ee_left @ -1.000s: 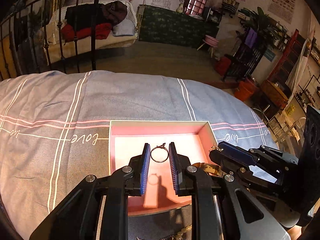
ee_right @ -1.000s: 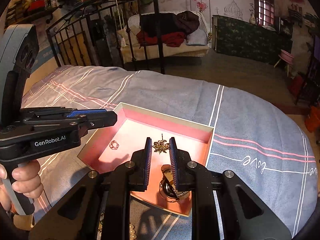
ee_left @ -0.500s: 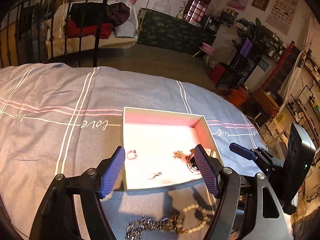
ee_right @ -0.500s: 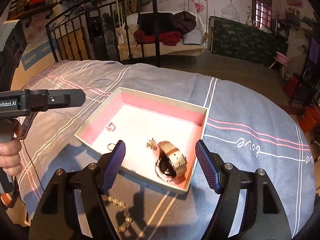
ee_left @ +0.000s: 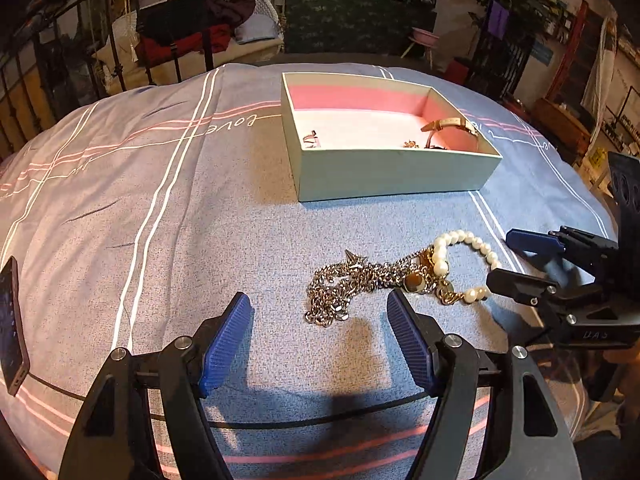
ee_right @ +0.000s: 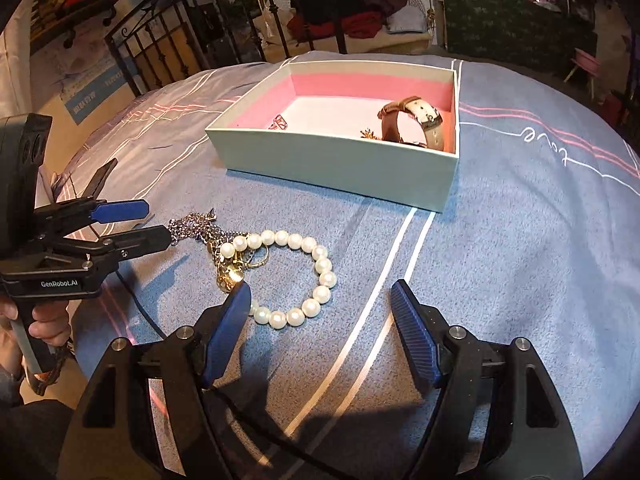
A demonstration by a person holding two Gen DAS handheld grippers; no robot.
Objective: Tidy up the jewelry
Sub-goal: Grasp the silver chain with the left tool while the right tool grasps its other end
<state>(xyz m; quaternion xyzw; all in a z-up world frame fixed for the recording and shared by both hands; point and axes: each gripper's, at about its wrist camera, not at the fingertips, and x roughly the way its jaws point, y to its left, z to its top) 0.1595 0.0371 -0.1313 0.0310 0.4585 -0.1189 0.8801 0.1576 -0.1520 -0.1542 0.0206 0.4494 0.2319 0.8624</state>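
A pale box [ee_left: 384, 176] with a pink lining sits on the bed quilt. It holds a beige-strapped watch [ee_left: 452, 126], a ring [ee_left: 311, 139] and a small gold ornament [ee_left: 411, 144]. In front of the box lie a tangled silver chain [ee_left: 344, 284] and a pearl bracelet [ee_left: 464, 240], their ends knotted together with a gold pendant [ee_right: 232, 274]. My left gripper [ee_left: 319, 300] stands open just short of the chain. My right gripper [ee_right: 320, 288] stands open over the near side of the pearl bracelet [ee_right: 320, 264], touching nothing.
A dark phone [ee_left: 10, 320] lies at the quilt's left edge. A black cable [ee_right: 152, 320] runs across the quilt under the grippers. A hand [ee_right: 44, 320] holds the left gripper's handle. An iron bed frame [ee_left: 120, 40] stands behind the bed.
Both grippers went from shut to open, leaving the ring and the gold ornament in the box. Both then drew back and down to the jewelry pile in front of it.
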